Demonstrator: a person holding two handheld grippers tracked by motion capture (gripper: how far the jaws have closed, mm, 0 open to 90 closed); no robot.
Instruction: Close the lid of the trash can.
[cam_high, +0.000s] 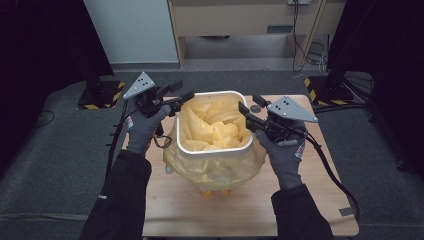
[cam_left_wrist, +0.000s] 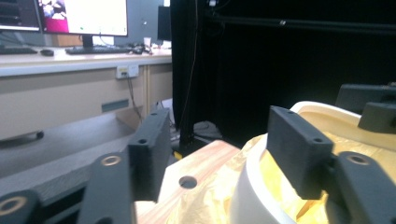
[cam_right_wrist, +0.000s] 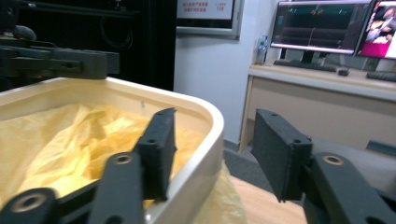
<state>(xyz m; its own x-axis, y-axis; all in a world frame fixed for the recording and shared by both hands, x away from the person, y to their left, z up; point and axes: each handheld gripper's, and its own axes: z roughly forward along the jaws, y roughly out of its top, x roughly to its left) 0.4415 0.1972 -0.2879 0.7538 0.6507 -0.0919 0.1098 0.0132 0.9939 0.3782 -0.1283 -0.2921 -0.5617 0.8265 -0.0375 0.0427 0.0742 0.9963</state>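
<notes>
A wooden table (cam_high: 300, 200) carries a white bin (cam_high: 212, 148) at its centre, a yellow bag (cam_high: 215, 127) bunched inside it and draped down its outer wall toward six o'clock. At nine o'clock of the bin, the person's gloved left hand (cam_high: 141, 127) holds the left gripper (cam_high: 184, 95) at the rim; in the left gripper view its jaws straddle the rim's edge, one inside over the bag, one outside, standing apart with no pad pressing. At three o'clock, the gloved right hand (cam_high: 282, 155) holds the right gripper (cam_high: 250, 107) likewise: the right gripper view shows one jaw inside the bin, the other outside, the rim between them, untouched. A small round hole (cam_left_wrist: 187, 182) marks the tabletop beside the bin.
</notes>
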